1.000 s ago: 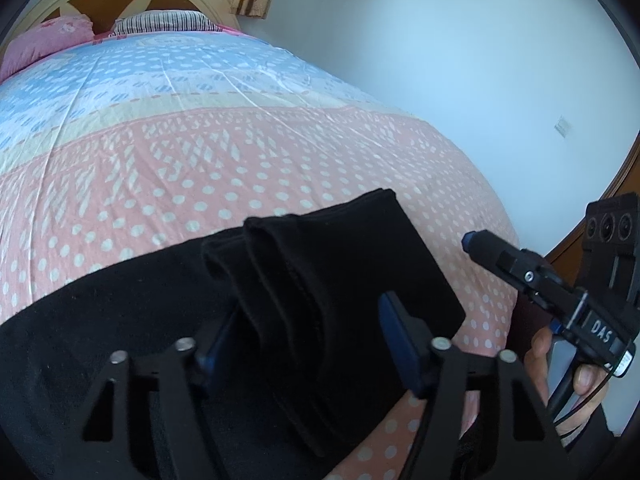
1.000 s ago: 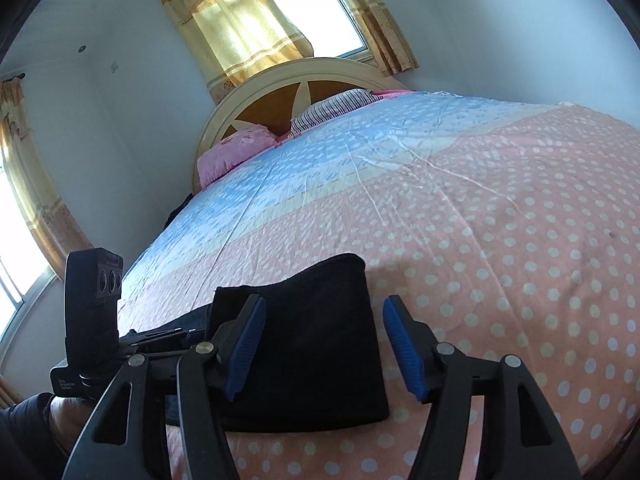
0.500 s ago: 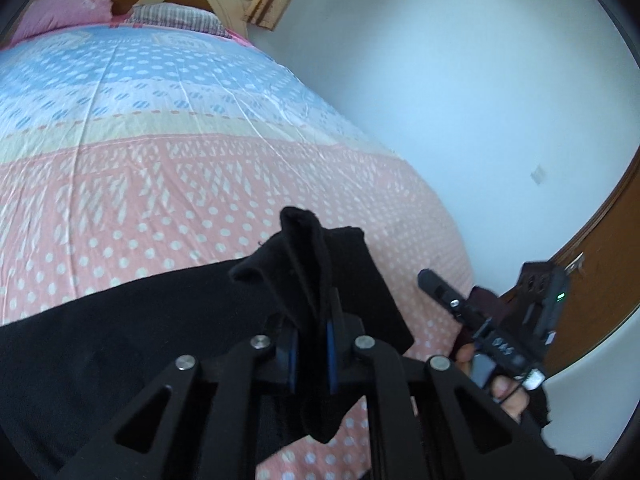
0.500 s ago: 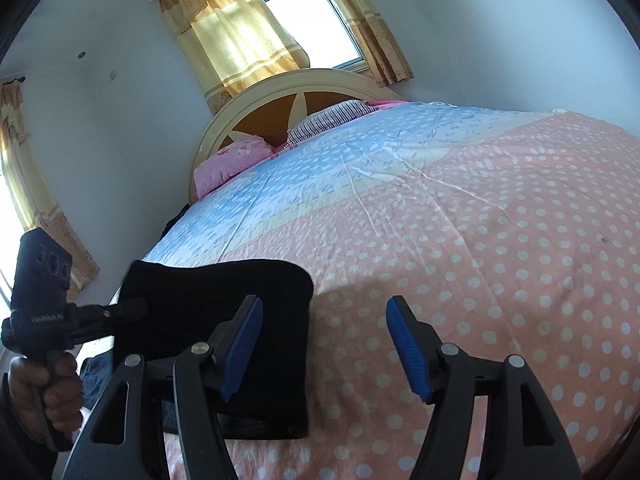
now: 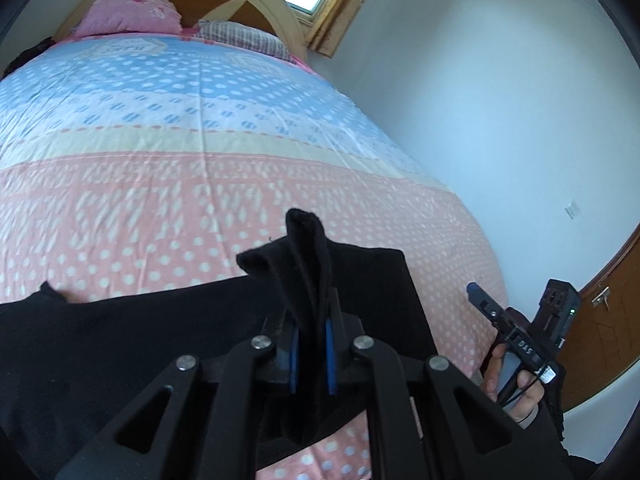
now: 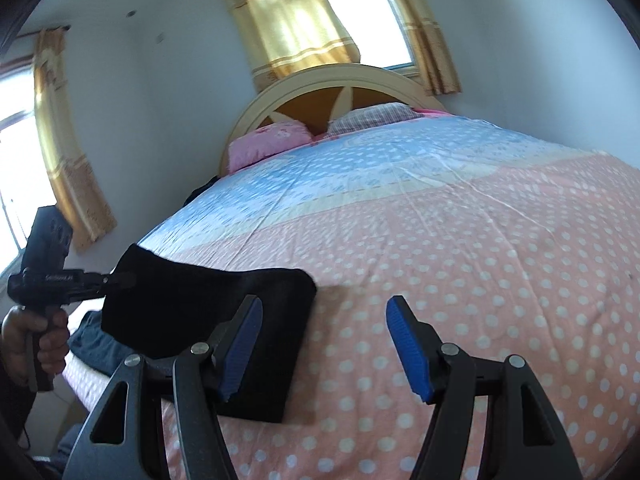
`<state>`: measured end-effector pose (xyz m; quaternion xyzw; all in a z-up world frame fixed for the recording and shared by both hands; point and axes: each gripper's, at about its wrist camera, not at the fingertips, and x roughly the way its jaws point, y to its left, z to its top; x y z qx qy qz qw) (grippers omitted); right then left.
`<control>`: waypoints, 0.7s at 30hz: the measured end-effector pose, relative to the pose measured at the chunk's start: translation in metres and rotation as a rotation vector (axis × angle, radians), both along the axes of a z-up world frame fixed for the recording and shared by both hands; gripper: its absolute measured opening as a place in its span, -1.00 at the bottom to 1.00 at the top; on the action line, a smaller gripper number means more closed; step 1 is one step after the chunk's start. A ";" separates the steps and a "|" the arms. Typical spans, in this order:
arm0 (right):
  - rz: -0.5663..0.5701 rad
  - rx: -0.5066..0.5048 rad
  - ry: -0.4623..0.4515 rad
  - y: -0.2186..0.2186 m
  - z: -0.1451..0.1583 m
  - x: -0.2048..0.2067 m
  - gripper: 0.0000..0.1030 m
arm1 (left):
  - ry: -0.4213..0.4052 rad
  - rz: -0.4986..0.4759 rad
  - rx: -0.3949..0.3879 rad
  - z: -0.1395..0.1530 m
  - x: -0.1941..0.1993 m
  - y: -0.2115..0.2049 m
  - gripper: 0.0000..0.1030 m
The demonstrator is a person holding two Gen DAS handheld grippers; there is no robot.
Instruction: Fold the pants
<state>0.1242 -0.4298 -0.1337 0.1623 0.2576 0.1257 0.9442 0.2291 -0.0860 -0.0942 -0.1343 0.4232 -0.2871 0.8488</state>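
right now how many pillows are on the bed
2: a pink pillow on the left at the headboard, and a striped pillow beside it on the right. None else shows.

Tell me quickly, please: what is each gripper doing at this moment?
Left gripper: shut on a bunched fold of the black pants.
Right gripper: open, holding nothing.

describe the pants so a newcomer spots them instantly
Start at the polka-dot bed, pillows at the headboard. Near its pink foot end lie the black pants, one end pinched and lifted by the left gripper. They are the only dark item on the pastel cover.
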 end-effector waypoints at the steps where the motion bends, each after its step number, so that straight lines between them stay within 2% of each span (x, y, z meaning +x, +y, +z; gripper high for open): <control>1: 0.027 -0.016 -0.010 0.007 0.001 -0.002 0.28 | 0.005 0.006 -0.003 -0.002 0.000 0.005 -0.80; 8: 0.218 -0.086 -0.042 0.050 0.002 -0.013 0.28 | 0.043 0.050 -0.029 -0.017 -0.002 0.028 -0.80; 15: 0.335 -0.150 -0.046 0.082 -0.004 -0.020 0.28 | 0.091 0.113 -0.042 -0.040 -0.004 0.051 -0.80; 18: 0.369 -0.172 -0.032 0.093 -0.008 -0.021 0.28 | 0.107 0.134 -0.050 -0.048 -0.003 0.059 -0.80; 21: 0.417 -0.207 0.024 0.105 -0.018 -0.018 0.28 | 0.127 0.140 -0.037 -0.057 -0.002 0.062 -0.80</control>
